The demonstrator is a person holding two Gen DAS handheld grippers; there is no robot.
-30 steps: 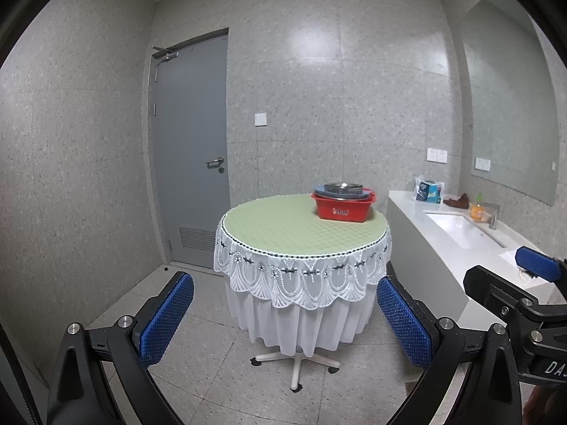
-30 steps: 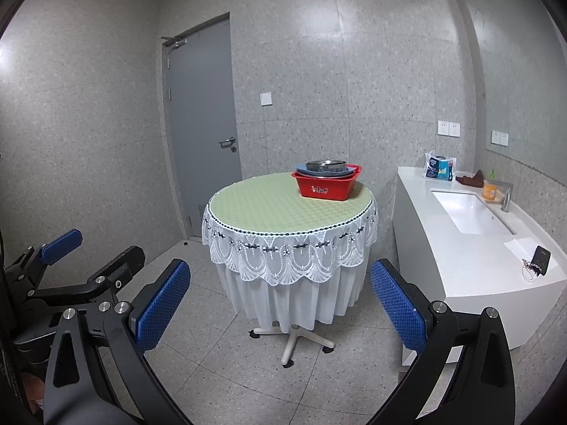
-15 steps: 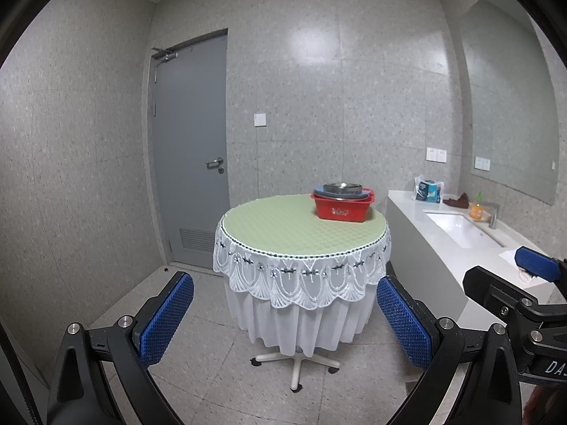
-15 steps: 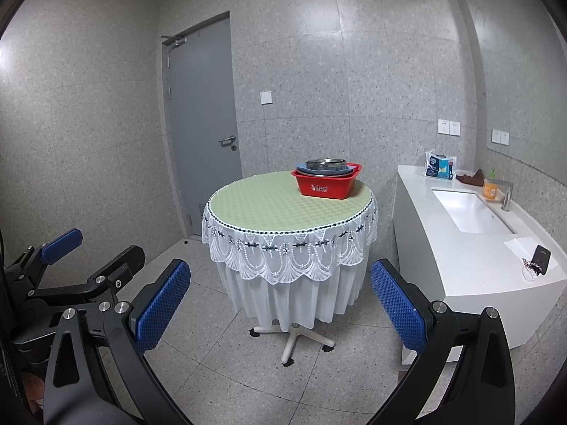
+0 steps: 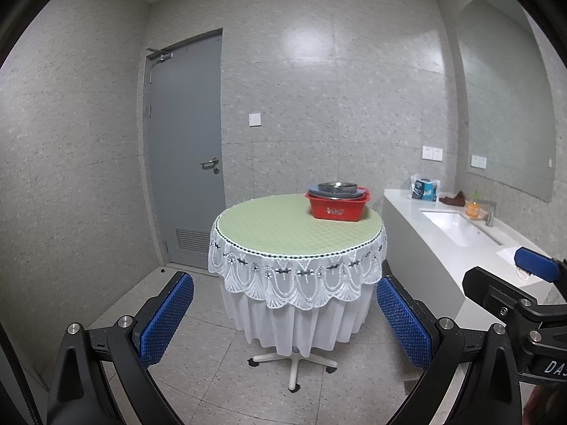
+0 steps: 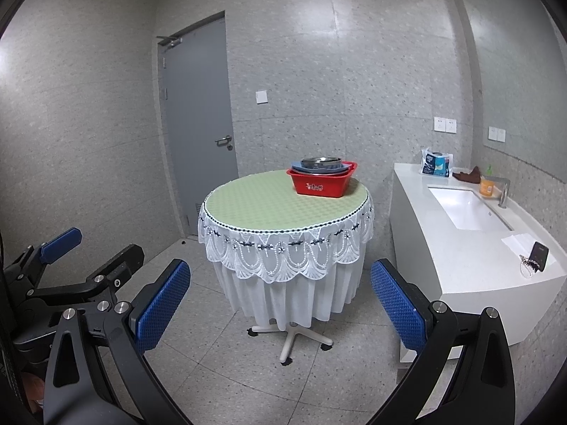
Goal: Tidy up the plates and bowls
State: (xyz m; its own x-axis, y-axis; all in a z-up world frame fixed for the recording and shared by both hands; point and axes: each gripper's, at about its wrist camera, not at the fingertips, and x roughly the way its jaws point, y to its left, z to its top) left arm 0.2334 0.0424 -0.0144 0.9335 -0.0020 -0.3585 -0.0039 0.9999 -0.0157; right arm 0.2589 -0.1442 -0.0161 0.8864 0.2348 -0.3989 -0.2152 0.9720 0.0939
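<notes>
I am looking across the room through both wrist cameras, and the task's things are sitting in the centre of each frame, well apart from me: a red basin (image 5: 337, 208) on the far right part of the round bench (image 5: 283, 228), with a blue plate (image 5: 336, 193) lying across its rim and a metal bowl (image 5: 336, 187) resting on top of that. The left gripper (image 5: 285, 313) is showing at the bottom of its frame with its blue pads spread wide and nothing between them; the right gripper (image 6: 280, 302) is likewise standing wide apart and empty, with the left one visible at the lower left of its view. The dishes gathered in the basin could fit either a pile waiting to be sorted or a pile already put away, so I am not judging which. If I am closing in on the bench, I am wanting to keep both grippers level and apart from each other, and to come at the basin from the near side where the green cloth is bare. The metal bowl is looking smooth and likely slippery, so I am planning to pinch any rim squarely. How many dishes lie under the bowl I cannot tell from here. The white counter (image 6: 471, 248) at the right is crowding that side, so I am minding the right elbow
</notes>
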